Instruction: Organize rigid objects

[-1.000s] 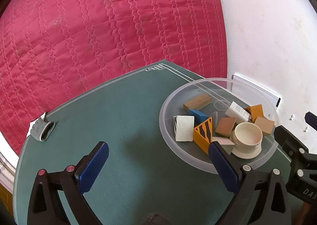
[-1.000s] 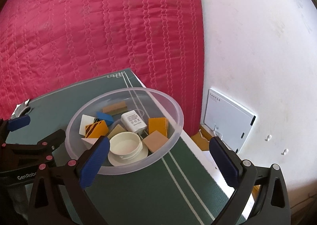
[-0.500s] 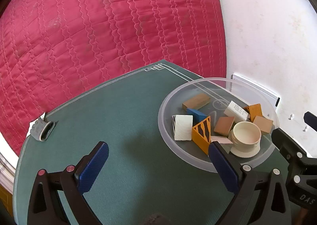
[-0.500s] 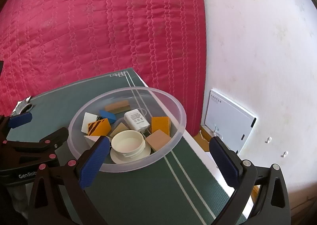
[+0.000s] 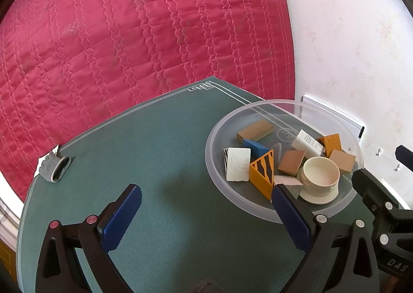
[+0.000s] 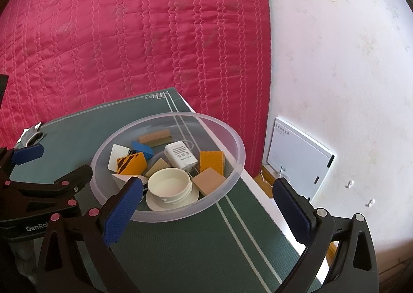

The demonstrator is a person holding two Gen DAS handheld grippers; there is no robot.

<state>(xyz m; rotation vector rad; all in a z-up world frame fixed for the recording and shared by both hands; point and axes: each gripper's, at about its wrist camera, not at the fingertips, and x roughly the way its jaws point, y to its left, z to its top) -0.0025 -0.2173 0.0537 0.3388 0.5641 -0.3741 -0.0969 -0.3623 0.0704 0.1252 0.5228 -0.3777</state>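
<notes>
Rigid objects are being kept together inside a clear round plastic bowl (image 5: 214, 163) that is resting on a green mat (image 5: 155, 163). In the left wrist view, the bowl is being seen ahead and to the right of the left gripper (image 5: 204, 215), whose blue-padded fingers (image 5: 121, 218) are being held wide apart with nothing between them; the right-hand finger is being overlapped with the bowl's near rim. In the right wrist view, the bowl (image 6: 232, 143) is being seen ahead and to the left of the right gripper (image 6: 206, 213), whose fingers (image 6: 291, 210) are likewise being spread apart and holding nothing, its left-hand finger being lined up in front of the near rim. A cream round jar (image 6: 169, 184) is being seen closest to that finger, with an orange black-striped wedge (image 6: 131, 163), a white rectangular adapter (image 6: 180, 154), an orange block (image 6: 211, 161) and a tan wooden tile (image 6: 209, 180) being grouped beyond it. A small grey ribbed oval piece (image 5: 55, 167) is being left on the mat beyond the left gripper's left-hand finger, well apart from the bowl.
</notes>
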